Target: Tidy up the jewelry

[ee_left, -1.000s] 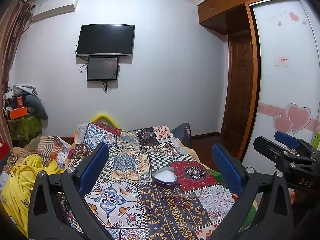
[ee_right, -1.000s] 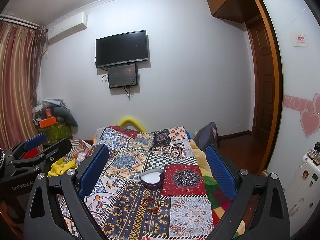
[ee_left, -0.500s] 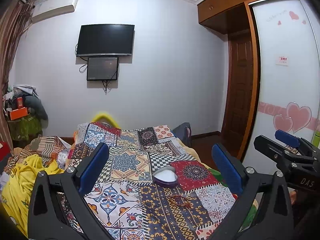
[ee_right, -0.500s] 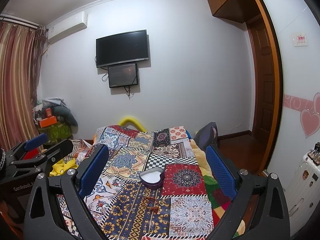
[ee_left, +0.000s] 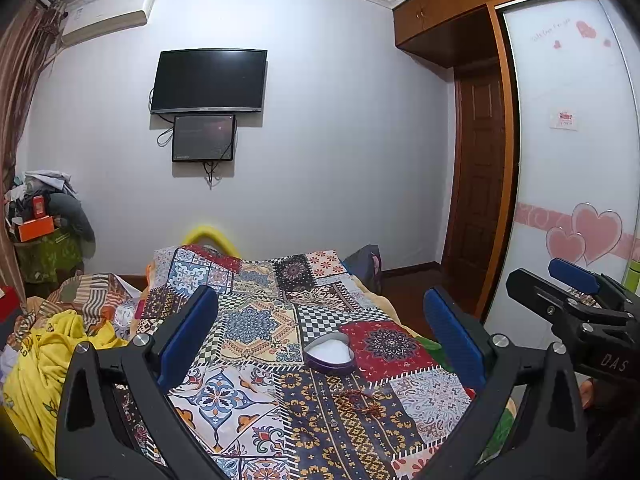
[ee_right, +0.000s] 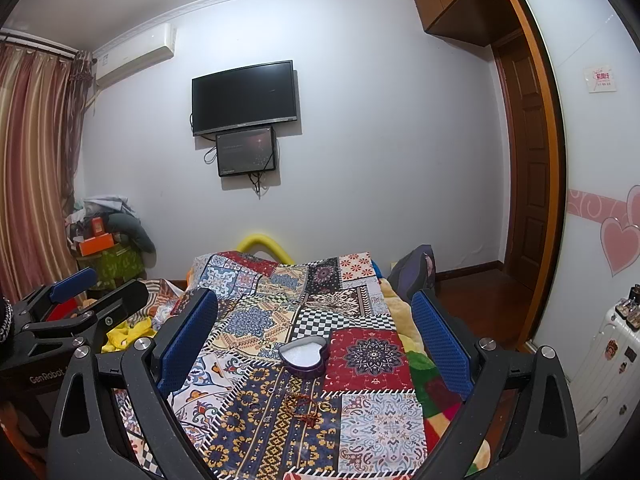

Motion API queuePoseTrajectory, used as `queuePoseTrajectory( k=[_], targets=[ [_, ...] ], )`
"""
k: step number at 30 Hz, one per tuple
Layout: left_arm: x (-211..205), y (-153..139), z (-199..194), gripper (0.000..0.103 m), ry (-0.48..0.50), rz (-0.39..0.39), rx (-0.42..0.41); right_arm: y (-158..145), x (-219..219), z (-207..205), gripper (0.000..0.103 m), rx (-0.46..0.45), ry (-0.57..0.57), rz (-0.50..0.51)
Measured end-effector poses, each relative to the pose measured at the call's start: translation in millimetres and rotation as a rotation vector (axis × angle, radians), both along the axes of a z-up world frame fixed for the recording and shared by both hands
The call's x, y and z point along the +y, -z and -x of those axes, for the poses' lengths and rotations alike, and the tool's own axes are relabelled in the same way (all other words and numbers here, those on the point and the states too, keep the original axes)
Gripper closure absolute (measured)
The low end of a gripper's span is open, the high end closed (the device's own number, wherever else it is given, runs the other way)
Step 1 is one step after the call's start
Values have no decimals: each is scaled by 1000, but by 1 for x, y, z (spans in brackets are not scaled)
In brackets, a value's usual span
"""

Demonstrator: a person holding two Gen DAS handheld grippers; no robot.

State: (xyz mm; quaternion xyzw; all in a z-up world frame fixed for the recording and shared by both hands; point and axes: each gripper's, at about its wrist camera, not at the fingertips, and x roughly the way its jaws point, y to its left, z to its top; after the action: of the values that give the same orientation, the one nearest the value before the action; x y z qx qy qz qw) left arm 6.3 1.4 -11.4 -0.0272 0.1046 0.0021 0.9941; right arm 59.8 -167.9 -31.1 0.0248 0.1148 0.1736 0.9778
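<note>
I hold both my left gripper (ee_left: 320, 340) and right gripper (ee_right: 316, 340) with jaws wide and empty above the bed (ee_right: 372, 412), since the red bracelet (ee_right: 306, 404) and rings lie just before the open heart-shaped box (ee_right: 306, 356), awaiting pickup.

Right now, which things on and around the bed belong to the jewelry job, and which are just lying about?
For the job:
heart-shaped box, open
red bracelet
gold ring

Lying about:
yellow blanket
orange box
suitcase

Readable lettering on my two grippers

My right gripper (ee_left: 576, 308), at three o'clock in the left view, reads "DAS"; my left gripper (ee_right: 76, 300), at nine o'clock, reads "GenRobot".
</note>
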Motion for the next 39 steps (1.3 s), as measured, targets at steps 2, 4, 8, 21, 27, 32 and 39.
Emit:
queuePoseTrajectory(
  k=[2, 4, 8, 21, 27, 32, 39],
  targets=[
    [0, 0, 0, 0, 0, -2, 0, 0, 0, 0, 6, 0, -1, -1],
    [0, 1, 0, 0, -1, -4, 1, 0, -1, 0, 6, 0, -2, -1],
    [0, 0, -1, 0, 1, -1, 6, 0, -1, 0, 6, 4, -2, 5],
    [-1, 3, -7, 0, 3, -2, 20, 6, -1, -6, 6, 21, -2, 11],
    [1, 9, -17, 0, 2, 0, 45, 12, -3, -15, 6, 45, 1, 15],
    [8, 23, -38, 0, -8, 13, 101, 25, -5, -33, 6, 99, 18, 29],
    [22, 61, -80, 0, -42, 27, 230, 57, -9, -66, 6, 201, 65, 79]
  ],
)
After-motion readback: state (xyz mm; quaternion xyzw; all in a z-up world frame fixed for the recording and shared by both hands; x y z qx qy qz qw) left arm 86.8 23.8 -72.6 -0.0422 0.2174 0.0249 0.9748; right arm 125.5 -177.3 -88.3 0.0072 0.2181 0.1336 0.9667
